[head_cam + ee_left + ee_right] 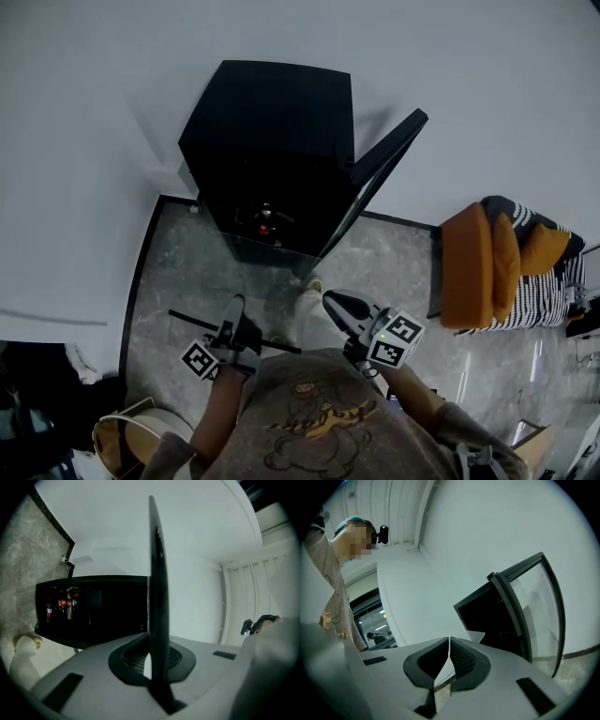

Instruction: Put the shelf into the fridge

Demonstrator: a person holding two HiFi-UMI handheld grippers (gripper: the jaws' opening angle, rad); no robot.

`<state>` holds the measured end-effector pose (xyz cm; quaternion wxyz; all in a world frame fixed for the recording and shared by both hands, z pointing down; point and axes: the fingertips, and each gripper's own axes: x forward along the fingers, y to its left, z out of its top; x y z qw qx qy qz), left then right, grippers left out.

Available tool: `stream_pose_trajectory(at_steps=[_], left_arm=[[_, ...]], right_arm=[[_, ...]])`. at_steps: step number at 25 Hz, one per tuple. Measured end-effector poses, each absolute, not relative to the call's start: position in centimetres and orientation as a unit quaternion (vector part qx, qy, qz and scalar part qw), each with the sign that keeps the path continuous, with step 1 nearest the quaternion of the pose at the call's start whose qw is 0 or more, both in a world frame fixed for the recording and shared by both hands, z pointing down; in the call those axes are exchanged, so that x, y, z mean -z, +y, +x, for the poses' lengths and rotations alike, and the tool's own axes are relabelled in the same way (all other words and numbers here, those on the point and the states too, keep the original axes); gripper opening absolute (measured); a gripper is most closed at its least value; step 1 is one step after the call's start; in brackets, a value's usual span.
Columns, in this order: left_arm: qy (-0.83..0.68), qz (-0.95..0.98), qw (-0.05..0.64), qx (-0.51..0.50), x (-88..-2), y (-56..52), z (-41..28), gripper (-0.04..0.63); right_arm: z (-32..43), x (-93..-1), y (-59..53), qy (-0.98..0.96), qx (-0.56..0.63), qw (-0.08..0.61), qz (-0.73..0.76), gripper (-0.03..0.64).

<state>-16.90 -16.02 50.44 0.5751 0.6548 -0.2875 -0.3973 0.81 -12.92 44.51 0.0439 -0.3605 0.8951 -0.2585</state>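
The black mini fridge [272, 150] stands against the white wall with its glass door [380, 173] swung open to the right. Red cans or bottles [265, 225] sit low inside it. My left gripper [234, 323] is shut on the shelf [192, 321], a thin dark panel that I see edge-on, held over the floor in front of the fridge. In the left gripper view the shelf [157, 573] stands as a narrow dark blade between the jaws, with the fridge [93, 606] behind it. My right gripper [330, 300] is shut and holds nothing; its view shows the open door [534, 611].
The fridge stands on a grey marbled floor [187, 272] edged by a dark baseboard. An orange and striped seat [502, 262] is at the right. A round wicker piece [131, 436] sits at the lower left. The person's pale leg [307, 319] is between the grippers.
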Motion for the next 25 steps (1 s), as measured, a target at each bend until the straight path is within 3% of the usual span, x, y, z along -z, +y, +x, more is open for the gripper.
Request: stream_pose_trajectory(at_steps=[25], left_arm=[[-0.294,0.633,0.601,0.389,-59.9,-21.8,-16.2,0.015]], right_arm=[[0.3,-46.2,-16.9,0.891,0.25,0.025,-0.377,0.025]])
